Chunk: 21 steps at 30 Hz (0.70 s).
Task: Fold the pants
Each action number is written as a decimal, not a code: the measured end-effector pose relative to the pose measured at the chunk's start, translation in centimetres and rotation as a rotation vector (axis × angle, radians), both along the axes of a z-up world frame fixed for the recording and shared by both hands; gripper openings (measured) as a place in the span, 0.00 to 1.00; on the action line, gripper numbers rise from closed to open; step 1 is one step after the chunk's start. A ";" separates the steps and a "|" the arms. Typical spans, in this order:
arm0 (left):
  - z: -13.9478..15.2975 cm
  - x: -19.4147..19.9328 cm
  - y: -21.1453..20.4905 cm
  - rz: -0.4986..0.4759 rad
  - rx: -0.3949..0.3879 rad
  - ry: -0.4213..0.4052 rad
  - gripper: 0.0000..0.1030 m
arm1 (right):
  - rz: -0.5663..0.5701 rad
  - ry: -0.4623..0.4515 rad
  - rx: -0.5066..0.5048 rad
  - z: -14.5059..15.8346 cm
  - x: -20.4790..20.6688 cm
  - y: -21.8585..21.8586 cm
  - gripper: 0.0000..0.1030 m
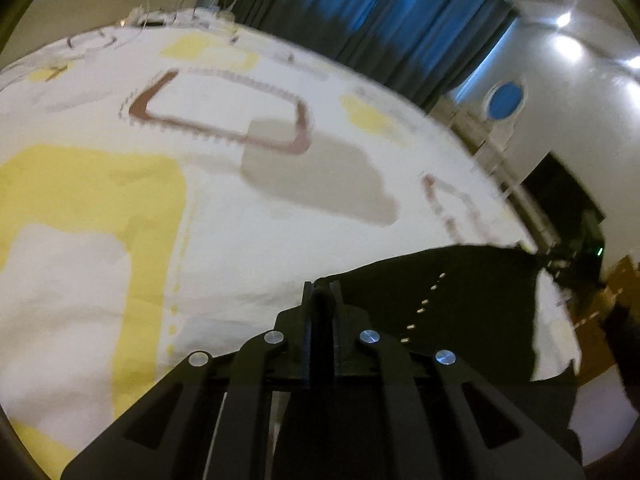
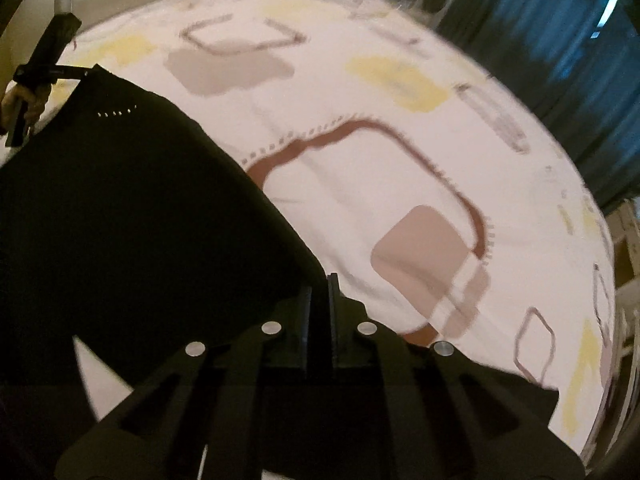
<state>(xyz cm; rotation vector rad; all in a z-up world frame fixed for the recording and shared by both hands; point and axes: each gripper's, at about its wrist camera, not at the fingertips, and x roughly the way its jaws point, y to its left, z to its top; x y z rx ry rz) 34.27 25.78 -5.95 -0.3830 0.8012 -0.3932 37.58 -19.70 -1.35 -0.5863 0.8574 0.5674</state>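
The black pants (image 1: 460,300) hang stretched between both grippers above a patterned bed sheet (image 1: 224,208). My left gripper (image 1: 320,292) is shut, with a black corner of the pants pinched between its fingers. In the right wrist view, the pants (image 2: 140,200) fill the left side as a taut dark panel with a short row of white stitches. My right gripper (image 2: 320,284) is shut on the near edge of the pants. The left gripper (image 2: 80,73), held by a hand (image 2: 20,100), grips the far upper corner. The lower part of the pants is hidden behind the gripper bodies.
The white sheet (image 2: 380,152) with yellow, beige and brown shapes covers the whole bed. Dark blue curtains (image 1: 380,12) hang behind the bed's far edge. A white wall with bright lights (image 1: 568,48) and dark furniture (image 1: 568,200) stand at the right.
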 end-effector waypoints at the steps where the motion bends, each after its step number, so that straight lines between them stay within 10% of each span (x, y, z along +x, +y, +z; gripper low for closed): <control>1: 0.9 -0.6 0.1 -0.006 -0.020 -0.024 0.06 | -0.008 -0.019 0.015 0.6 -1.1 -0.3 0.06; 12: 6.4 -11.3 -0.9 -0.106 -0.121 -0.168 0.06 | -0.102 -0.179 0.124 4.0 -18.1 -2.9 0.06; 21: 5.1 -20.7 -1.9 -0.180 -0.136 -0.150 0.06 | -0.195 -0.148 0.154 0.8 -29.4 -4.1 0.06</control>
